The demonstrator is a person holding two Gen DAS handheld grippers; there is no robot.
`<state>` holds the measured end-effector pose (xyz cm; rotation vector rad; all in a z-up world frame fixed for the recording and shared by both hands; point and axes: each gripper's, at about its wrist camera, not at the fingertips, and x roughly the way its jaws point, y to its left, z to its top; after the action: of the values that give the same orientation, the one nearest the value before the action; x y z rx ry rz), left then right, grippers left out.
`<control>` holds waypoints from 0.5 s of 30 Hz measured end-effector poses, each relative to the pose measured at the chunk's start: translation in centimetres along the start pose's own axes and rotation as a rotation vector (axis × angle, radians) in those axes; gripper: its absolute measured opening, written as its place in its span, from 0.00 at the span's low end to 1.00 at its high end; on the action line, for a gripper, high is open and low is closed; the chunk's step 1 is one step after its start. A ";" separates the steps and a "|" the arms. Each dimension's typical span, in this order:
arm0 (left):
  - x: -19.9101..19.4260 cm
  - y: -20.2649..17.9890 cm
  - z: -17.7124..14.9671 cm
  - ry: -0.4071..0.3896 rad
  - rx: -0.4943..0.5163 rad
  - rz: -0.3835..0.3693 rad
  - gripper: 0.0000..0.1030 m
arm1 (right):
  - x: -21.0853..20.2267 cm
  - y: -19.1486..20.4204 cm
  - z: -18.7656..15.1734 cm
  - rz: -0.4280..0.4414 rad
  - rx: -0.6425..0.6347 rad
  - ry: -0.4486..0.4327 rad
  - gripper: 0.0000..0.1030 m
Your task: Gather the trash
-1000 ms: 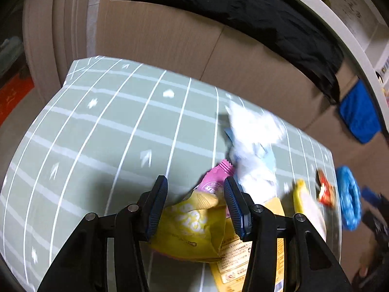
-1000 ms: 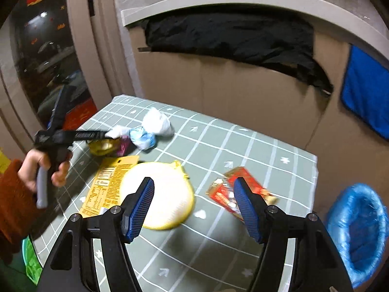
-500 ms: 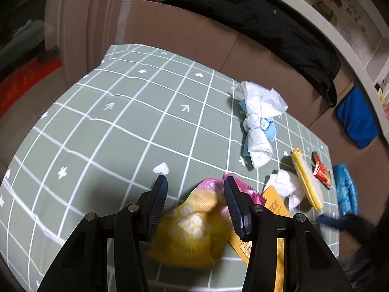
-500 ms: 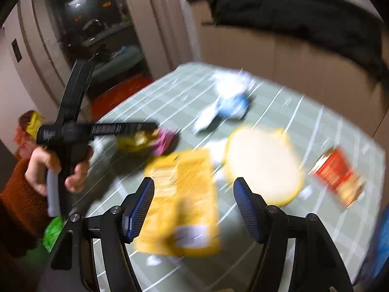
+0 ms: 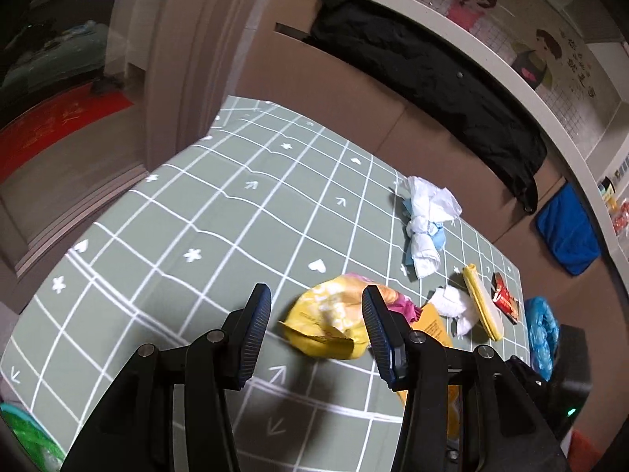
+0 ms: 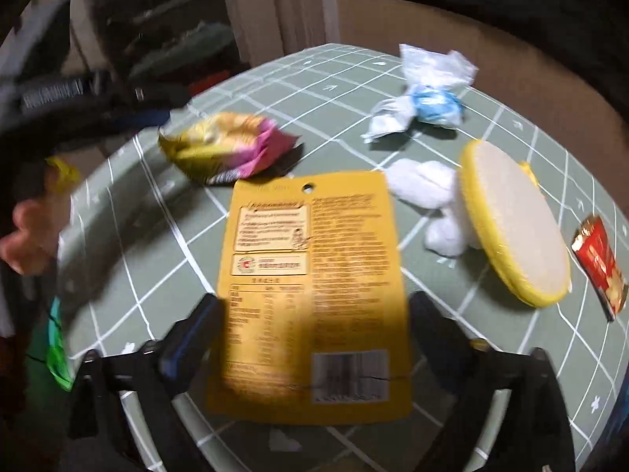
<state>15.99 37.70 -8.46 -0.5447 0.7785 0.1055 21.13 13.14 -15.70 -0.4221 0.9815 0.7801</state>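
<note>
Right gripper (image 6: 310, 314) has dropped over the orange packet (image 6: 310, 291); jaws opening, straddling it; left gripper (image 5: 316, 328) open above yellow bag (image 5: 326, 326).

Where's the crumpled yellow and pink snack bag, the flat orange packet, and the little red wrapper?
yellow and pink snack bag (image 5: 328, 324): left wrist view, crumpled yellow front.
flat orange packet (image 6: 314, 287): right wrist view, middle of printed back.
red wrapper (image 6: 599, 261): right wrist view, red face.

Glossy crinkled foil snack bag (image 5: 328, 324), matt printed orange pouch (image 6: 310, 295), thin white plastic bag (image 5: 426, 216), seemingly wipe-clean checked cloth on surface (image 5: 220, 212)
</note>
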 end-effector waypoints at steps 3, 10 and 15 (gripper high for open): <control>-0.4 0.5 -0.1 -0.005 -0.006 0.016 0.48 | 0.7 0.8 0.2 -0.061 -0.031 0.023 1.00; -0.8 1.0 -0.9 0.013 -0.010 0.031 0.48 | 0.1 -0.3 0.6 -0.029 -0.018 -0.039 0.84; -0.7 0.8 -1.0 0.017 0.005 0.022 0.48 | -2.1 -0.4 0.3 0.024 -0.067 -0.067 0.00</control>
<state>14.66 37.99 -8.89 -0.5327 0.8009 0.1196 20.89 12.26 -13.80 -0.4403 0.9014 0.8456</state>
